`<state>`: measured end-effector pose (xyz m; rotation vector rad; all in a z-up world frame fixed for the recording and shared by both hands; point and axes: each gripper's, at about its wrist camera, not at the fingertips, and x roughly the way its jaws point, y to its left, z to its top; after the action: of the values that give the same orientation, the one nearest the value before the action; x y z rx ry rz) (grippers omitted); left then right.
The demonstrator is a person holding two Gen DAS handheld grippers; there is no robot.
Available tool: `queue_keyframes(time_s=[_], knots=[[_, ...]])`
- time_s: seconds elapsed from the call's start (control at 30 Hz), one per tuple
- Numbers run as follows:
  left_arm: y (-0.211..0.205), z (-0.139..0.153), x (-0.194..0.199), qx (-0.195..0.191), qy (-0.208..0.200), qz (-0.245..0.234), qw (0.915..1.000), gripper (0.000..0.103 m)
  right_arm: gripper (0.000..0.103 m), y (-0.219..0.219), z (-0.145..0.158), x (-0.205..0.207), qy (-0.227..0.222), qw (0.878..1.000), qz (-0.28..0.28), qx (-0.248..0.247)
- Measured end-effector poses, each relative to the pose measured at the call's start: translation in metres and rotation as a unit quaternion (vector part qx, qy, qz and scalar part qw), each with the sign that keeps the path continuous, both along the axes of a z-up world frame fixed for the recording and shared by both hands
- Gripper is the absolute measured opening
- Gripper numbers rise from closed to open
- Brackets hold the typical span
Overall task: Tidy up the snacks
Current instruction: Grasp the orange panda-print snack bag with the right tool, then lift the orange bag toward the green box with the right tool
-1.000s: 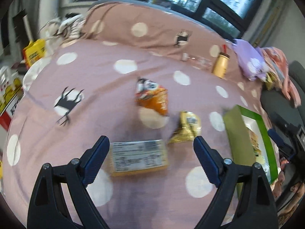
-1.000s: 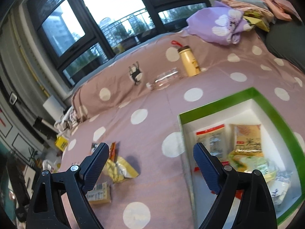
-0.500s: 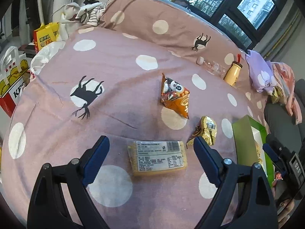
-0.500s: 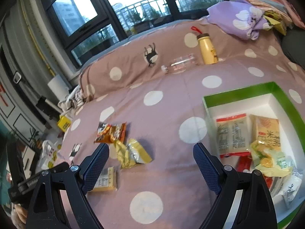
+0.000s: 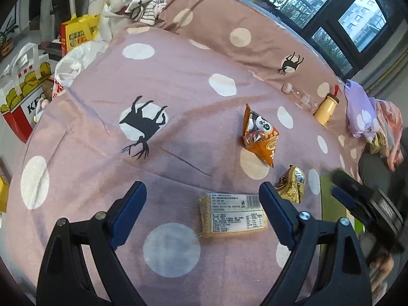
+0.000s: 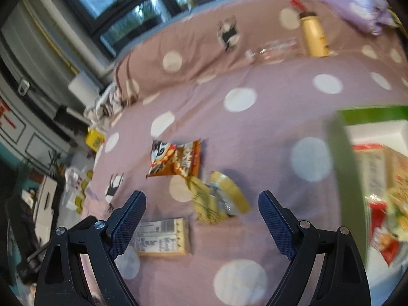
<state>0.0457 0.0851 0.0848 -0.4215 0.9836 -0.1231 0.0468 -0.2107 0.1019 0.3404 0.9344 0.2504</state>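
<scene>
On the bedspread (image 5: 178, 81) lie three snack packets (image 5: 233, 213), both tools (image 5: 202, 205) gaping empty.

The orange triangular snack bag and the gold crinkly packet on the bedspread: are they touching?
Apart. The left wrist view shows pink bedspread between the orange triangular snack bag and the gold crinkly packet.

Soft daylight from the windows (image 5: 352, 12); left view sharp, right view motion-blurred, both fisheye-warped with dark corners.
</scene>
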Motion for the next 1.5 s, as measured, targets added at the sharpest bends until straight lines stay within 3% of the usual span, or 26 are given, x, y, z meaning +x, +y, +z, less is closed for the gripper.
queue_keyframes(time_s=[0.27,0.53,0.6,0.67,0.73,0.8,1.0,1.23,1.5], knots=[[0.0,-0.008,0.006,0.012,0.015,0.01,0.9998,0.09,0.09,0.075,-0.028,0.082,0.081,0.996,0.04,-0.007],[0.002,-0.014,0.011,0.007,0.026,0.008,0.9996,0.09,0.09,0.095,-0.059,0.12,0.127,0.99,0.036,-0.042],[0.002,-0.014,0.012,0.007,0.026,0.006,0.9996,0.09,0.086,0.096,-0.069,0.125,0.138,0.989,0.04,-0.039],[0.001,-0.013,0.011,0.007,0.024,0.003,0.9997,0.09,0.072,0.095,-0.074,0.127,0.143,0.989,0.043,-0.018],[0.0,-0.012,0.011,0.006,0.023,0.003,0.9997,0.09,0.057,0.093,-0.071,0.124,0.129,0.991,0.037,-0.013],[0.001,-0.012,0.011,0.008,0.024,0.006,0.9997,0.09,0.053,0.094,-0.069,0.122,0.126,0.991,0.038,-0.015],[0.0,-0.011,0.009,0.009,0.021,0.006,0.9997,0.09,0.05,0.088,-0.05,0.104,0.099,0.994,0.044,0.015],[-0.007,-0.013,0.007,0.023,0.024,0.0,0.9994,0.09,0.05,0.052,-0.002,0.036,0.054,0.995,0.071,0.035],[-0.031,-0.021,0.002,0.048,0.031,-0.03,0.9979,0.09,0.051,0.002,-0.051,-0.029,0.137,0.988,0.057,0.032]])
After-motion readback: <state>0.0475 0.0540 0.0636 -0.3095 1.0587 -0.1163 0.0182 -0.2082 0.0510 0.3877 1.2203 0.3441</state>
